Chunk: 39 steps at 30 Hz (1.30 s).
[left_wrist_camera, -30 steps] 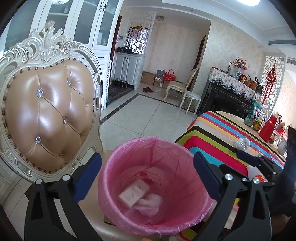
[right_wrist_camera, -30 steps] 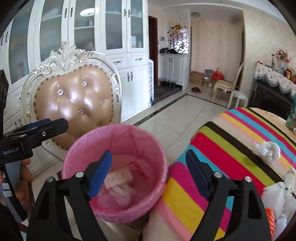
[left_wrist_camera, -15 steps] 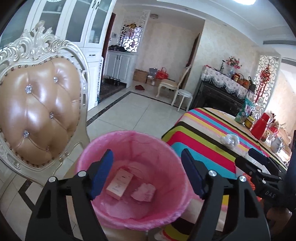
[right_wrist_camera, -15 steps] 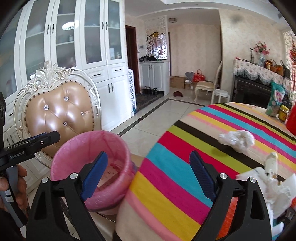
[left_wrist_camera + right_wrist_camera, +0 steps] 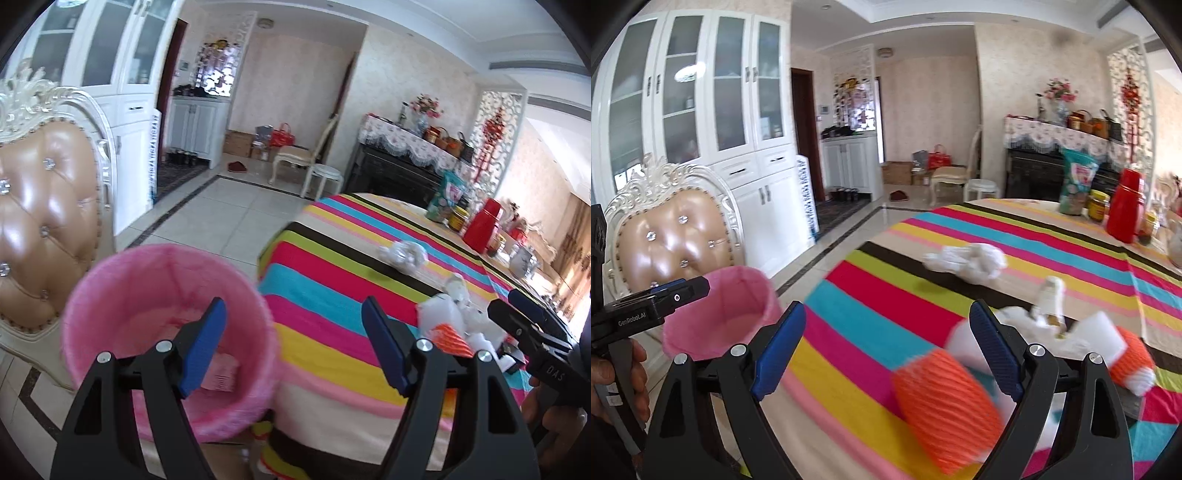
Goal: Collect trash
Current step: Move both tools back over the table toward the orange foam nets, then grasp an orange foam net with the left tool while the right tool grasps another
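Left hand-held gripper (image 5: 293, 343) open wide, empty, above the table (image 5: 332, 354) edge next to the pink trash bin (image 5: 122, 295). Right hand-held gripper (image 5: 888, 347) also open wide, nothing btw the jaws. Orange foam net (image 5: 945, 402) lies near the table's front edge; white crumpled bag (image 5: 967, 260) farther in. Chair (image 5: 676, 240) stands behind the bin.

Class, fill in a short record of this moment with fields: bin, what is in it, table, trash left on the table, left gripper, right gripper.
bin: pink-lined bin beside the table edge
in bin: a pink packet
table: striped cloth
trash left: crumpled white plastic, orange foam net, white scraps
left gripper: open, empty
right gripper: open, empty, orange net just ahead
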Motion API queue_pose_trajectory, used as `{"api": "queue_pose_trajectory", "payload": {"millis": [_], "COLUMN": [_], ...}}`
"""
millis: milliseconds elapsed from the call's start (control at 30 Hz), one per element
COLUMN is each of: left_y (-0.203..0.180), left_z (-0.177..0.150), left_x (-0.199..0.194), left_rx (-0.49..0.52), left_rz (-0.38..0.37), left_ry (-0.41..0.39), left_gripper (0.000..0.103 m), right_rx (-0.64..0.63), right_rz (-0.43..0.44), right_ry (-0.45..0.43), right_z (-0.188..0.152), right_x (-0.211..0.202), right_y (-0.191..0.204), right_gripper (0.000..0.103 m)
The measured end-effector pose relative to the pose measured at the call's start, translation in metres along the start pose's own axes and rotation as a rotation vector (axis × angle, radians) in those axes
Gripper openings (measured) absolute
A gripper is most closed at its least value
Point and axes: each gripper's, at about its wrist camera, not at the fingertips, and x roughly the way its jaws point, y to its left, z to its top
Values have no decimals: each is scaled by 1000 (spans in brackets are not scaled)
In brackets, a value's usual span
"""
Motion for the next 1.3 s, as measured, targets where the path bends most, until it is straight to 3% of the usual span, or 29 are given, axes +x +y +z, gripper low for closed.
{"api": "queue_pose_trajectory", "payload": {"millis": [333, 833, 1033, 1300], "left_y": [-65, -156, -180, -189], "left_z": [-16, -59, -78, -90], "left_x": [31, 83, 101, 125], "left_rx": [44, 76, 64, 14], "left_rz": [-100, -236, -265, -246], "left_ry": [66, 245, 325, 424], "left_gripper": [73, 73, 75, 77], "right_rx": [71, 168, 187, 206], "right_rz": [-130, -265, -294, -327], "right_ry": [0, 24, 30, 40], "right_z": [-22, -51, -60, -69], "right_x": [-33, -57, -65, -67], "right_y": [-77, -172, -197, -224], "right_gripper": [85, 85, 85, 85]}}
